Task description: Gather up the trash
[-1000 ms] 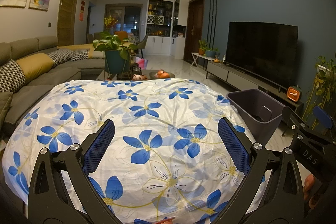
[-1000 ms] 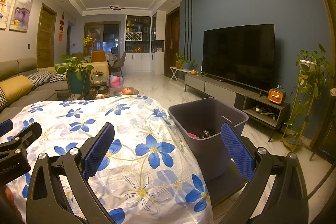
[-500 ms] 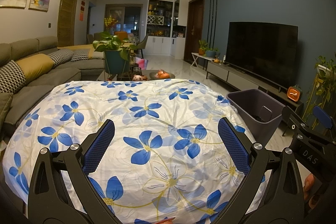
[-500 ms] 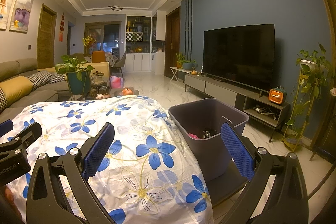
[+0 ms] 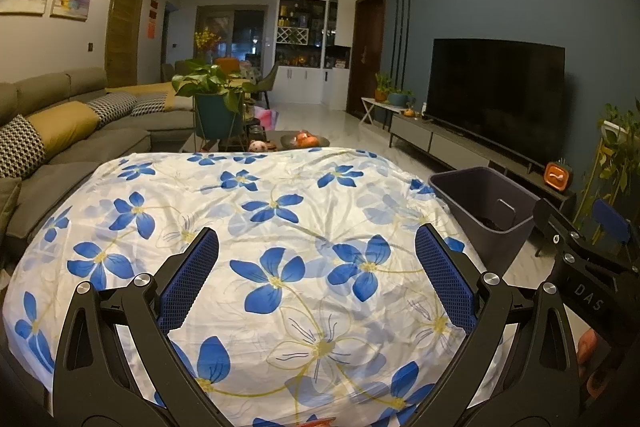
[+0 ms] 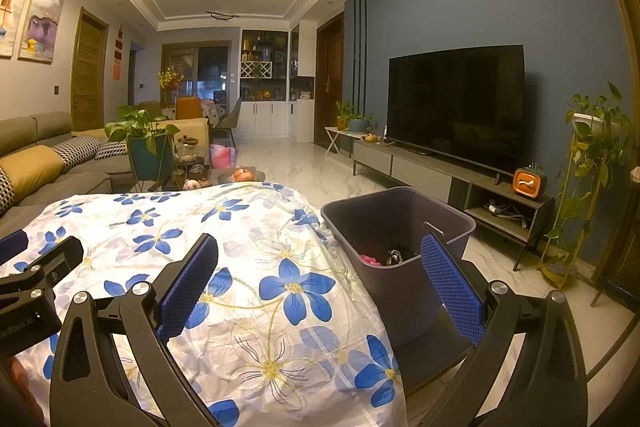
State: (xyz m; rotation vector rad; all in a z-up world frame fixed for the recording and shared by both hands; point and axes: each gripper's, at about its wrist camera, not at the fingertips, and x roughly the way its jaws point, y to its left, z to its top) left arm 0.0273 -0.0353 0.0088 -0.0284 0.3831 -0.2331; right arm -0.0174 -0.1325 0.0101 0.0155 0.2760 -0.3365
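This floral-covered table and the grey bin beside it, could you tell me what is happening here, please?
A person holds two grippers above the floral cloth. The left gripper and right gripper both have open jaws and hold nothing. The grey bin beside the table already contains a few items, one of them pink. No trash shows on the cloth.

The left gripper [image 5: 316, 249] hovers above a white cloth printed with blue flowers [image 5: 260, 239], its blue-padded fingers [image 5: 192, 279] spread wide with nothing between them. A dark grey plastic bin [image 5: 486, 213] stands at the cloth's right edge. The right gripper [image 5: 588, 247] enters at the near right. A grey sofa with yellow cushions [image 5: 72, 131] lies left; a black flat television [image 5: 496, 99] stands far right.
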